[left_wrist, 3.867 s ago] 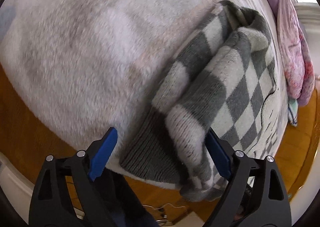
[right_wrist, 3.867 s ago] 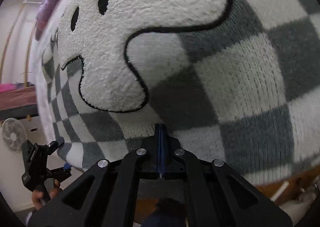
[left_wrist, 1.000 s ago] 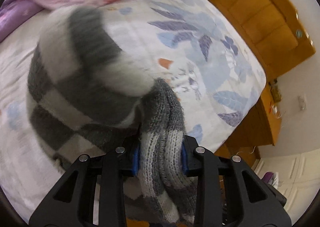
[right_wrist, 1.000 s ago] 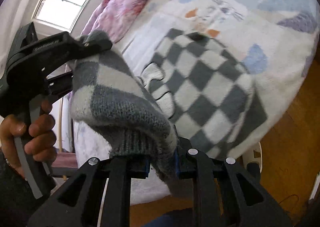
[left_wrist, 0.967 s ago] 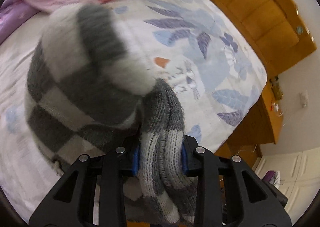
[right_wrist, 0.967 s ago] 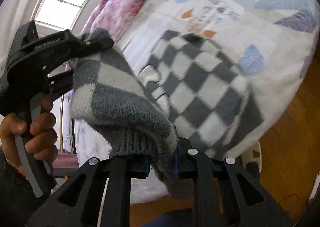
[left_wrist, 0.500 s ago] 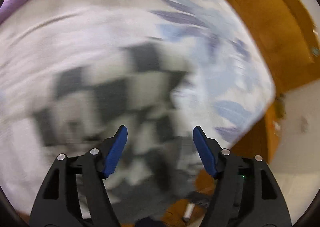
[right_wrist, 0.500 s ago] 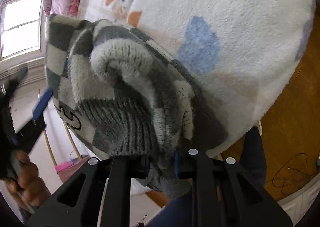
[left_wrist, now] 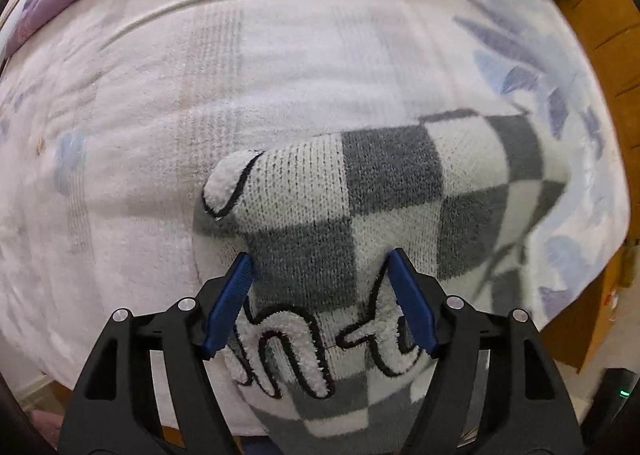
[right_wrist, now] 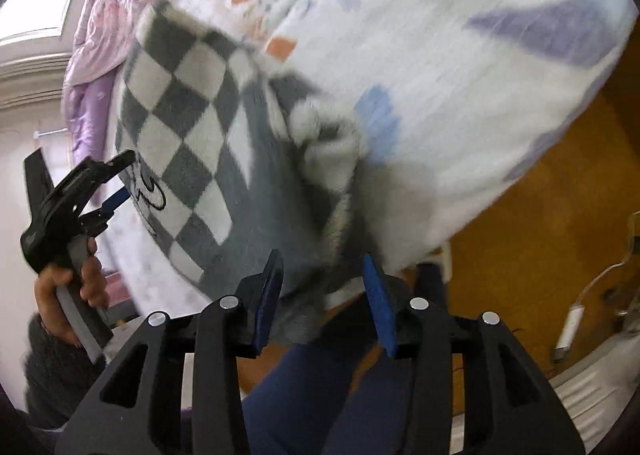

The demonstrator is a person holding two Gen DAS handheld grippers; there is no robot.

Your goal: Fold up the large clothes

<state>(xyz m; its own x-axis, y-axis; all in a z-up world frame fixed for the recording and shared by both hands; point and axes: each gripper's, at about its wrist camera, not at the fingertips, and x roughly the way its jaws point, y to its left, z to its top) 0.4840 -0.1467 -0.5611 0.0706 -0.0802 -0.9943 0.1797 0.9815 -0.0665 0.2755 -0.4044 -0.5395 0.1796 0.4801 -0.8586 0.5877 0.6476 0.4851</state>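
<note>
Fold laid on bed (left_wrist: 280,75). My left gripper (left_wrist: 320,271) wide, empty over checkered sweater (left_wrist: 400,191); right gripper (right_wrist: 322,275) opening, near bunched hem (right_wrist: 324,159) between jaws, unpressed. Next: smooth, regrip.

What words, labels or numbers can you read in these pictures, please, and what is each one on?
Fluffy black-outlined lettering on the checked sweater, between the left gripper's open pads: partly hidden, perhaps "n" and "t"; no whole word reads.
Same lettering in the right wrist view: too blurred to read.
Left gripper body: no readable marking.
Nothing else carries text.

Bright daylight from a window (right_wrist: 36,3), fisheye-bent edges, right view motion-blurred.
</note>
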